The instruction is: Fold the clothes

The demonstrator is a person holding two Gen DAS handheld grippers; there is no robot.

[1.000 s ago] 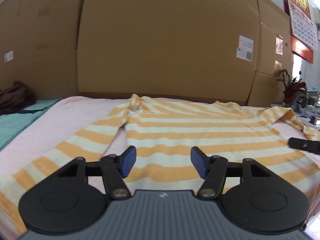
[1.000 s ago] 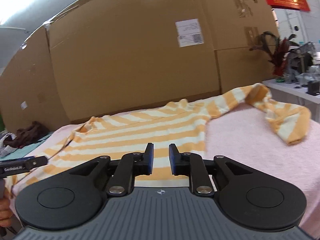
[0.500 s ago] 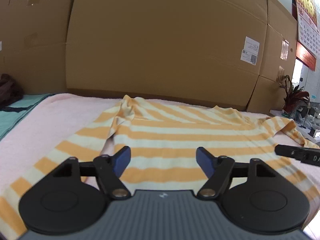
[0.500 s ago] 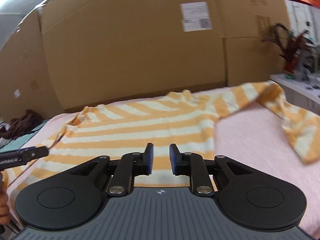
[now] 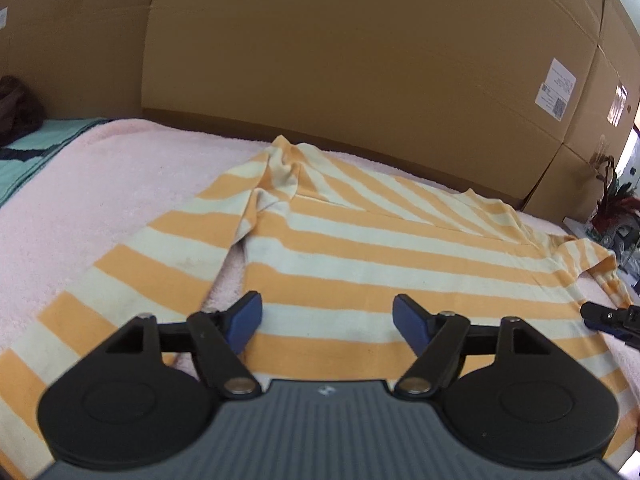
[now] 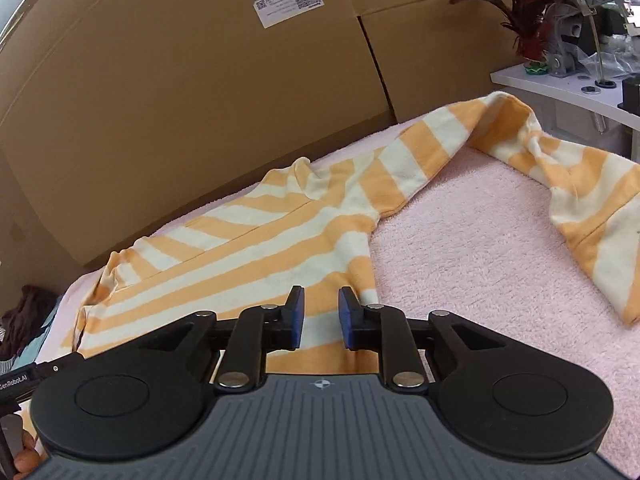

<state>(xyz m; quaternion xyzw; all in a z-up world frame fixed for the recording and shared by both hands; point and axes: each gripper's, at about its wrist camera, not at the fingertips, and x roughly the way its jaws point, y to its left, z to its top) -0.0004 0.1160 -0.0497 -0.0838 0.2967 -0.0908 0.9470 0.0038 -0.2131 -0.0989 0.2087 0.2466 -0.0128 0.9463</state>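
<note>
An orange-and-cream striped long-sleeved shirt [image 5: 360, 248] lies spread flat on a pink towel [image 5: 100, 184]. Its left sleeve [image 5: 132, 276] runs toward the near left. In the right wrist view the shirt's body [image 6: 256, 248] lies ahead, and the right sleeve [image 6: 580, 184] bends across the towel to the right. My left gripper [image 5: 327, 320] hovers over the shirt's lower body, jaws opening wide with nothing between them. My right gripper [image 6: 321, 316] is over the shirt's lower right corner, its jaws a narrow gap apart and empty. Each gripper's tip shows at the edge of the other's view.
Large cardboard boxes [image 5: 360, 60] wall off the far side of the towel. A dark garment [image 5: 16, 108] and a teal cloth [image 5: 24, 152] lie at the far left. A white shelf [image 6: 560, 88] with a red-leafed plant [image 6: 532, 20] and hardware stands to the right.
The left jaws have spread wider. Both grippers have moved in over the shirt and rolled, so the shirt looks larger and tilted. The right jaws' gap widened slightly.
</note>
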